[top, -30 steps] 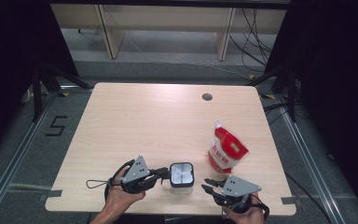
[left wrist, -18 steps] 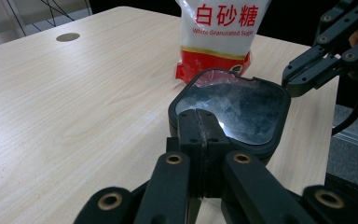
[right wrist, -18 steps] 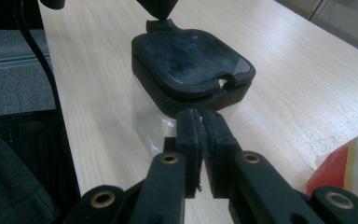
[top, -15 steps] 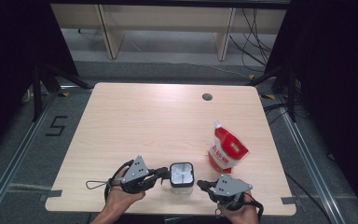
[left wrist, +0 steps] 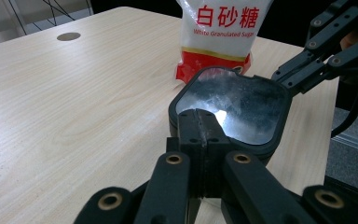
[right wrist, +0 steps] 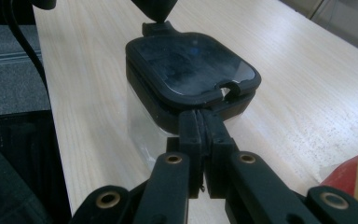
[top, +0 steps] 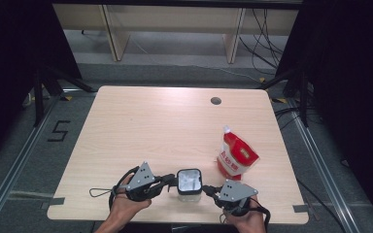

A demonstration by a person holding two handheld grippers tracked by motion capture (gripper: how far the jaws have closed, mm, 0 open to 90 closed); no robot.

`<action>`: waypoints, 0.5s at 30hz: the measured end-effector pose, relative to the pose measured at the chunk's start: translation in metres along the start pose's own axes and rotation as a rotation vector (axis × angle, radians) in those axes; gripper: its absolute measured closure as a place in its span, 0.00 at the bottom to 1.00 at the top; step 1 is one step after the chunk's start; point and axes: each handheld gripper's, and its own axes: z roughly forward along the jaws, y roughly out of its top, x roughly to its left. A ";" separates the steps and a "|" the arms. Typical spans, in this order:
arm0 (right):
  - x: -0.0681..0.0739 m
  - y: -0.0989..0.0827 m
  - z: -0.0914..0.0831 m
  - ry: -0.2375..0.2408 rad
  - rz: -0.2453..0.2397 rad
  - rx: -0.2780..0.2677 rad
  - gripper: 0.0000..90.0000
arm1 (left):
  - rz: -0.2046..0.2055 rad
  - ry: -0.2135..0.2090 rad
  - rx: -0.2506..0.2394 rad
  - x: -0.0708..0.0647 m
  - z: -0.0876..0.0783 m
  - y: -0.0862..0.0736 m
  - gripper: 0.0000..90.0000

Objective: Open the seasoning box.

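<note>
- At the near edge of the table (top: 126, 126) I have both grippers on a small clear container (top: 189, 183) with a black-rimmed lid (left wrist: 233, 109), which stands near the middle of that edge.
- My left gripper (top: 169, 180) comes in from the left; in the left gripper view its jaws are pressed together with no gap, their tips on the near rim of the lid. I cannot tell whether any part of the lid is pinched between them.
- My right gripper (top: 212, 189) comes in from the right. Its jaws have just been closing and now meet, with the tips against the lid's edge beside a small notch (right wrist: 227, 89); whether they pinch a tab there I cannot tell.
- Just beyond the container, to the right, a red and white sugar pouch (top: 235, 154) stands on the table, apart from the container.
- At the far edge, a round cable hole (top: 216, 101) sits in the tabletop.
</note>
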 end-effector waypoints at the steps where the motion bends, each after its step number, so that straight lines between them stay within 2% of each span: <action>1: 0.000 0.001 0.000 0.002 -0.004 -0.003 0.98 | -0.021 0.006 0.000 -0.001 0.000 -0.001 0.99; 2: 0.000 0.002 -0.002 -0.004 0.004 0.005 0.98 | -0.015 0.001 0.003 -0.001 0.000 0.000 0.99; 4: 0.000 0.003 -0.001 0.002 0.002 -0.013 0.98 | 0.002 0.000 -0.003 0.000 -0.001 0.001 0.98; 6: 0.000 0.005 -0.001 -0.003 0.015 -0.020 0.98 | 0.000 -0.019 -0.009 -0.001 -0.003 0.003 0.96; 8: 0.000 0.007 0.000 0.004 -0.001 -0.023 0.98 | 0.023 -0.020 -0.006 -0.001 -0.006 0.003 0.93; 9: 0.000 0.008 0.000 0.002 -0.001 -0.027 0.98 | 0.022 -0.025 -0.010 0.000 -0.006 0.002 0.91; 10: 0.000 0.009 -0.001 -0.008 0.000 -0.029 0.98 | -0.001 -0.024 -0.012 -0.001 -0.007 0.000 0.87; 11: 0.000 0.010 -0.001 -0.003 -0.005 -0.031 0.98 | 0.020 -0.031 -0.010 0.002 -0.008 -0.001 0.84; 12: 0.002 0.010 -0.001 -0.012 0.015 -0.029 0.98 | -0.001 -0.047 -0.011 0.002 -0.008 -0.003 0.82; 13: 0.000 0.011 -0.001 -0.007 -0.001 -0.034 0.98 | 0.026 -0.057 0.003 0.004 -0.010 -0.004 0.79; 14: 0.000 0.011 0.000 -0.004 -0.006 -0.037 0.98 | 0.028 -0.094 0.008 0.005 -0.009 -0.007 0.76; 15: 0.000 0.012 0.000 -0.007 -0.006 -0.038 0.98 | 0.067 -0.109 0.013 0.008 -0.008 -0.010 0.73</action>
